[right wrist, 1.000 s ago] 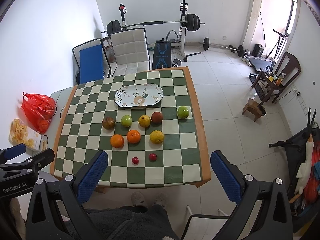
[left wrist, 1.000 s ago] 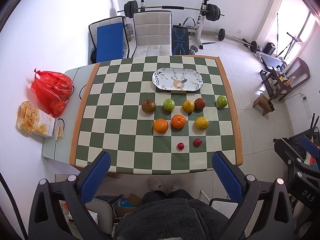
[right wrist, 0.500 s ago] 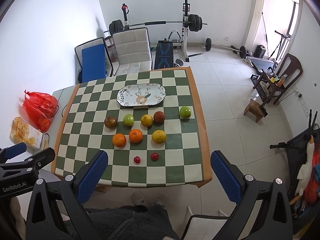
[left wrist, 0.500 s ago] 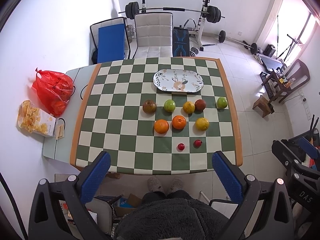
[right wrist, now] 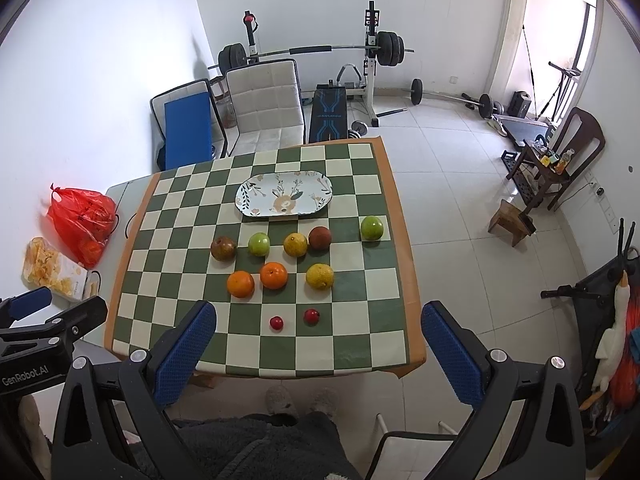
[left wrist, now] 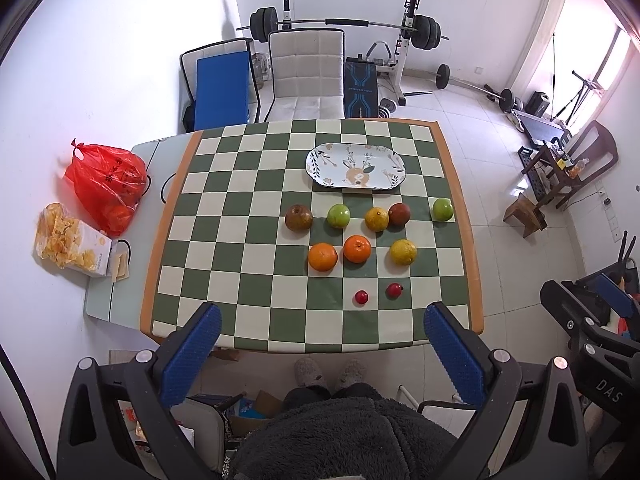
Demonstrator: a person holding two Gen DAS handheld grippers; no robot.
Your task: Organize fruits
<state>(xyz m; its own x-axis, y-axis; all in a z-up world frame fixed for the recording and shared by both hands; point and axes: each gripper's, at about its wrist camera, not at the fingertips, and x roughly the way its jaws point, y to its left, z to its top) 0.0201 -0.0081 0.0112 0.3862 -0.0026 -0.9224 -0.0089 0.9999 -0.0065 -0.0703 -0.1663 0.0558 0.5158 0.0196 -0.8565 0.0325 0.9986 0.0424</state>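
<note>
Several fruits lie on the checkered table [left wrist: 240, 240]: a brown apple [left wrist: 298, 218], a green apple [left wrist: 338, 215], a second green apple [left wrist: 442, 209] near the right edge, two oranges [left wrist: 322, 257] [left wrist: 357, 249], a yellow citrus [left wrist: 403, 252] and two small red fruits [left wrist: 361, 297] [left wrist: 394, 290]. A decorated oval plate [left wrist: 355, 166] lies empty behind them; it also shows in the right wrist view [right wrist: 284, 193]. My left gripper [left wrist: 320, 332] is open and empty, high above the table's near edge. My right gripper [right wrist: 318, 332] is open and empty, equally high.
A red plastic bag [left wrist: 106, 184] and a snack box [left wrist: 72, 242] lie on the grey side table at the left. A white chair [left wrist: 306, 72] and a blue-seated chair [left wrist: 218, 84] stand behind the table. Weight bench and barbells at the back. My slippered feet [left wrist: 328, 372] show below.
Both views shifted slightly, so the table sits a little lower in the frames. Nothing on the table moved; both grippers stay open.
</note>
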